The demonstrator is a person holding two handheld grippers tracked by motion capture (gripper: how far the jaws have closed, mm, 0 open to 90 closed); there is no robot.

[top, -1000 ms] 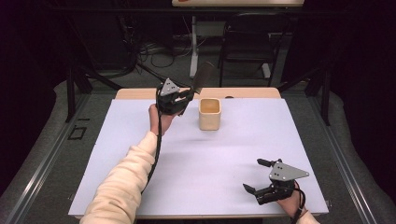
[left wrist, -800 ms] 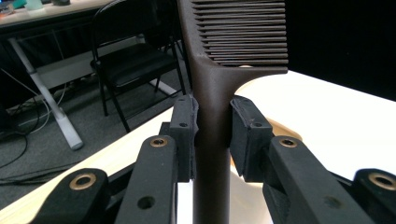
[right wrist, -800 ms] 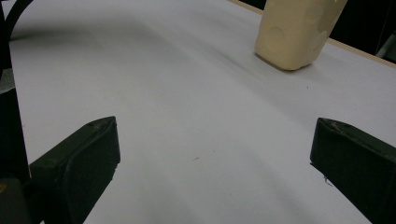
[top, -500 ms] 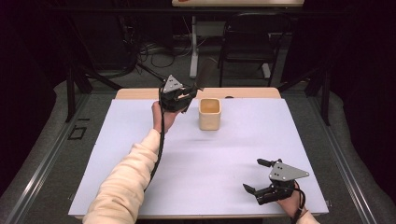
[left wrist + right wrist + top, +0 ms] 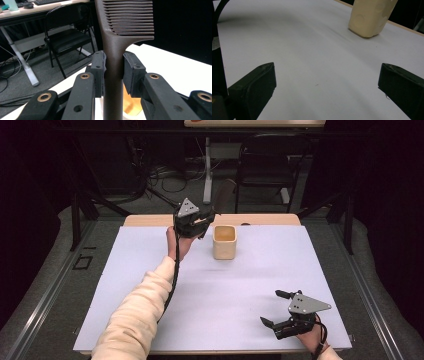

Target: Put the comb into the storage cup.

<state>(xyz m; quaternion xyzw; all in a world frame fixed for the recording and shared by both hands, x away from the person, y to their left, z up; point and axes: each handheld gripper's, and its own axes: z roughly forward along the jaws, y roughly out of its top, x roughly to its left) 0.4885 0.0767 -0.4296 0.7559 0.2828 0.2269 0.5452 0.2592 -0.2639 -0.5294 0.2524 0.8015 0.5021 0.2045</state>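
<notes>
Since the earlier frame, we note the left gripper (image 5: 196, 223) has edged toward the cream cup (image 5: 224, 241) at the far middle of the bench (image 5: 125, 285). Its fingers (image 5: 98, 72) clamp the handle of a brown comb (image 5: 117, 50). We judge the step to be carrying it to the cup; next comes lowering it in. The comb's lower end is cut off, seemingly above the cup. The right gripper (image 5: 280, 315) rests wide apart, holding nothing.

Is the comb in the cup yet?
Not yet. Done: the left gripper has clamped the dark brown plastic comb by its handle. In hand: it holds the comb beside the cream square cup. Left: lowering it in. The right gripper rests open.
</notes>
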